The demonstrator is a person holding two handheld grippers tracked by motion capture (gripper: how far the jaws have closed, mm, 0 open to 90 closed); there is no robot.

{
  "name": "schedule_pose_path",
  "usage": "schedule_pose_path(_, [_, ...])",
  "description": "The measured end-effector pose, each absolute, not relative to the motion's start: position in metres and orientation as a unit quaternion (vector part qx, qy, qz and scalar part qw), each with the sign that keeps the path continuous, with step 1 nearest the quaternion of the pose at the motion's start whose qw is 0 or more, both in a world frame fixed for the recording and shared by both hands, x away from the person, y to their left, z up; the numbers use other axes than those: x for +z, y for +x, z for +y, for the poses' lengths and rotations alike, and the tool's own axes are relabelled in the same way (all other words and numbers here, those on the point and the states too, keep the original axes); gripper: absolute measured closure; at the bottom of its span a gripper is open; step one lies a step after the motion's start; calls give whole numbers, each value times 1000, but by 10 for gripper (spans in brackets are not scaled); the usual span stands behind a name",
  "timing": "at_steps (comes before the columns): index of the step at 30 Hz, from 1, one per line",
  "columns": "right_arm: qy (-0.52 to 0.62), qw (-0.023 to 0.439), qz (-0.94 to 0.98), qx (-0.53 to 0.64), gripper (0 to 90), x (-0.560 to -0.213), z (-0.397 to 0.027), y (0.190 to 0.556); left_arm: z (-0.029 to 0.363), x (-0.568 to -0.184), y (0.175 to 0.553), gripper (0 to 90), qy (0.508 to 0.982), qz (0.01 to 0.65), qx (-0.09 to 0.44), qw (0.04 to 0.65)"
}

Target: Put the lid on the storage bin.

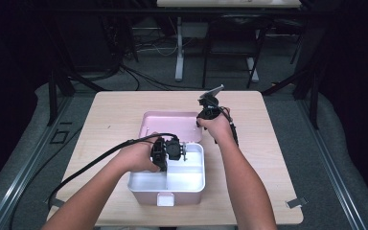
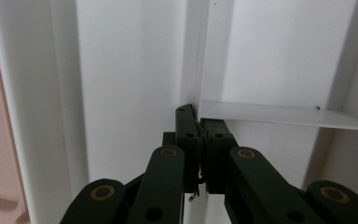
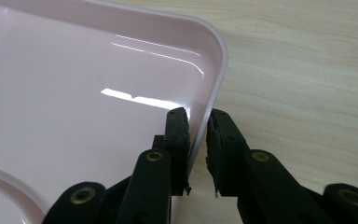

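Pink storage box with white compartmented insert sits open near the front of the wooden worktop, its pink lid lying flat just behind it. Left claw reaches down into the insert, jaws pinched tight on the thin white divider wall where partitions meet. Right claw straddles the lid's raised rim at its right edge, one jaw inside, one outside, gap narrow with the rim between.
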State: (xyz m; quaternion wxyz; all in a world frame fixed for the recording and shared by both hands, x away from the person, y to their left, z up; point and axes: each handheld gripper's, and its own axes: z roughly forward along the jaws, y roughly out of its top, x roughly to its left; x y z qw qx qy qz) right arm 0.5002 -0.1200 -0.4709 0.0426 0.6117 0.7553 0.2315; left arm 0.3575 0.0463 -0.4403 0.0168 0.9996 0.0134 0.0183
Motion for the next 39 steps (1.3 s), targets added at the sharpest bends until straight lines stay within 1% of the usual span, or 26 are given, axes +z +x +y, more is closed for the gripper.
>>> schedule_pose_path(9, [617, 41, 752, 230, 811, -467, -120, 499, 46, -440, 358, 871, 1000, 14, 16, 18])
schedule_pose_path(15, [619, 53, 748, 233, 825, -463, -118, 498, 46, -441, 358, 871, 1000, 15, 16, 18])
schedule_pose_path(20, [619, 52, 748, 234, 833, -459, -119, 497, 46, -440, 358, 871, 1000, 15, 15, 18])
schedule_pose_path(39, [602, 95, 741, 282, 857, -428, -122, 478, 46, -441, 359, 871, 1000, 16, 13, 18])
